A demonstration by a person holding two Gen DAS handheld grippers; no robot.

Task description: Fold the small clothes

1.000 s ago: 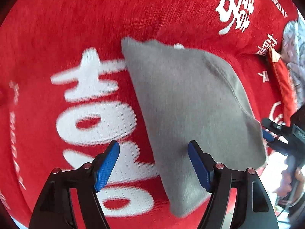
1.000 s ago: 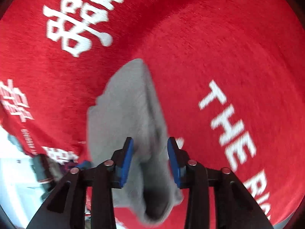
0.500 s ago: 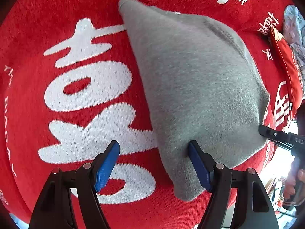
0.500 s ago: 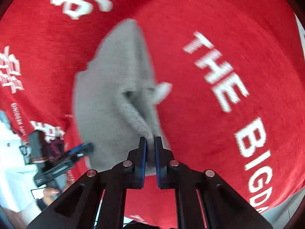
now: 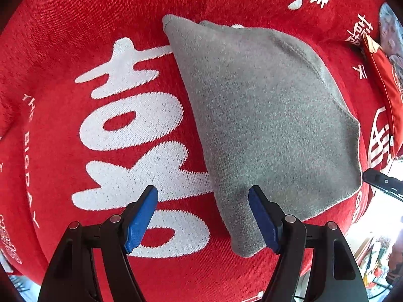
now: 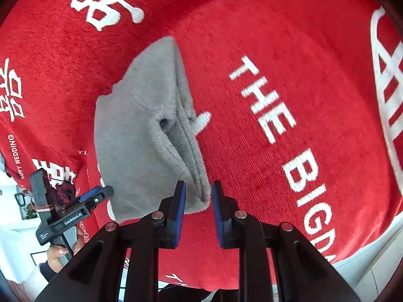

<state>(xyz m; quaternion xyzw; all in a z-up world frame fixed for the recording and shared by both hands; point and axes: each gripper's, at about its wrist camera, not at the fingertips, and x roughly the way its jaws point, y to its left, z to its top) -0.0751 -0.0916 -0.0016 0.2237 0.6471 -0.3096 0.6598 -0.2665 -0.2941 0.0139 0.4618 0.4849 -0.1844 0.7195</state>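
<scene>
Red plush blanket (image 5: 63, 50) with big white characters and "THE BIGDAY" lettering covers the whole work surface, and the folded grey fleece garment (image 5: 264, 115) lies right in the middle of it, already doubled over into a compact wedge with its stacked edges showing on the side nearest the right gripper (image 6: 197, 211). That gripper's blue pads sit a little apart and the jaws are opening, with the fuzzy corner of the grey piece just poking between them but not pinched, so it looks like it's letting go. The left gripper (image 5: 202, 216) hangs straight down over the near edge of the garment with its jaws wide apart and nothing between them; one pad is over the grey fabric, the other over the red cloth. My take on doing this bit well: let the right one clear the corner fully before lifting away, or the fleece will snag on a pad and drag the fold open. Then use the left to pat or square up the loose edge, since the layers near the small hole-like pucker look a bit bunched. Off at the blanket's edge there's a red pouch (image 5: 385, 88), well clear of everything.
</scene>
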